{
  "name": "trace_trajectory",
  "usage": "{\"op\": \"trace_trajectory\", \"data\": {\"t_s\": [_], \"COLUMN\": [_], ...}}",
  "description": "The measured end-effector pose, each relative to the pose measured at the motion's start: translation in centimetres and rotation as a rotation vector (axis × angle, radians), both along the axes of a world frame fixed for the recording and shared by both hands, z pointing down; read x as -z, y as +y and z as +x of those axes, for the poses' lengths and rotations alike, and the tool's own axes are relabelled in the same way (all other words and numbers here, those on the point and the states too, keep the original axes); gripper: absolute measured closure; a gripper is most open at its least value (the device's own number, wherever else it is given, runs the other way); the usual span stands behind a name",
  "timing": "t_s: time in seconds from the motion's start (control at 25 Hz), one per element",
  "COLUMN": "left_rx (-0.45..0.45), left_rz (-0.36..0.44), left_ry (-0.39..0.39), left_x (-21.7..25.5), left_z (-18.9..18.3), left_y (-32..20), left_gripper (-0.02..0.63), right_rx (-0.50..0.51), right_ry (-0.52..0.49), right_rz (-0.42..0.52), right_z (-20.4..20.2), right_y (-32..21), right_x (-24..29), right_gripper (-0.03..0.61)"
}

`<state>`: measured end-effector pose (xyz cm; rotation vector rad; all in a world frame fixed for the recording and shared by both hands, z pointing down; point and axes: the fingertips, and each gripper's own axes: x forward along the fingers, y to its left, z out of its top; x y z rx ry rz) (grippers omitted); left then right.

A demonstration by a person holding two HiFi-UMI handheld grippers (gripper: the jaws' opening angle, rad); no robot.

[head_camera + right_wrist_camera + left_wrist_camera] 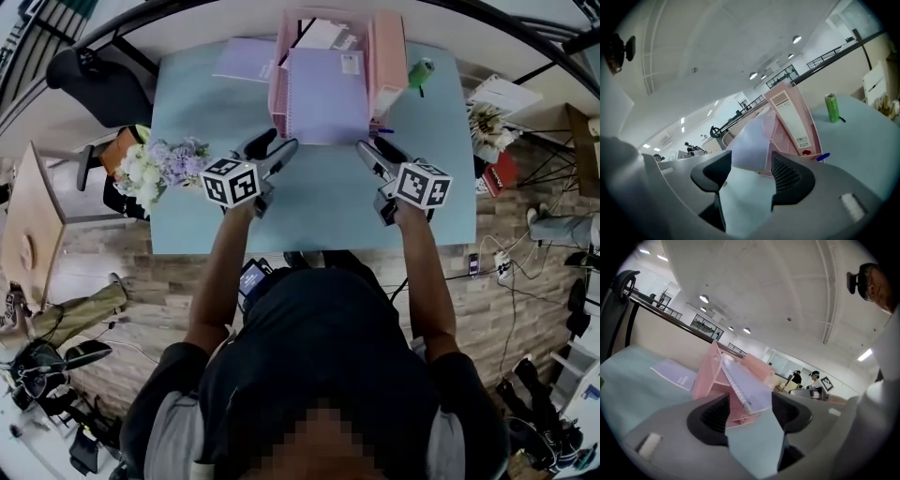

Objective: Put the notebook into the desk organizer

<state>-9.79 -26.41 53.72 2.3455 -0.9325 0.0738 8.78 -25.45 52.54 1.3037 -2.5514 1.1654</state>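
1. The pale blue table [309,206] carries the pink desk organizer [386,66] at its far edge.
2. The lavender spiral notebook [326,94] already sits in the organizer, leaning, with its near edge projecting towards the person.
3. The left gripper [274,148] and right gripper [373,150] flank that edge, both released, with nothing between their pads.
4. The placing looks done. Drawing both grippers straight back, clear of the projecting corners, should leave the notebook seated.

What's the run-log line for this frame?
step: notebook placed | notebook: tilted in pink desk organizer | left gripper: open, empty | right gripper: open, empty
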Motion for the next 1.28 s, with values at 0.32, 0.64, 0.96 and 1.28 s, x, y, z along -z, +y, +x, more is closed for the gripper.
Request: {"op": "trace_trajectory", "data": {"t_s": [0.32, 0.64, 0.96, 1.28], "left_rx": [0.021, -0.006, -0.054, -0.062], "left_rz": [-0.047, -0.137, -0.126, -0.040], "left_ry": [0.029, 0.048, -0.003, -0.176], "left_x": [-1.2, -3.6, -2.8, -2.1], "left_z": [1.2, 2.9, 3.0, 1.9], "left_y": [-2.0, -2.4, -2.5, -0.9], "left_gripper": [0.305, 0.307, 0.409, 0.415], "right_rx": [0.035, 0.076, 0.095, 0.114], "right_ry": [-0.113, -0.191, -0.075, 0.116], "right_rz": [-0.072, -0.131, -0.116, 0.044], "right_z": [-0.4, -1.0, -2.5, -4.2], "right_y": [-2.2, -2.6, -3.3, -1.6], "right_x": [-2.0, -3.3, -2.7, 0.5], "right_gripper": [0.327, 0.328, 0.437, 0.490]}}
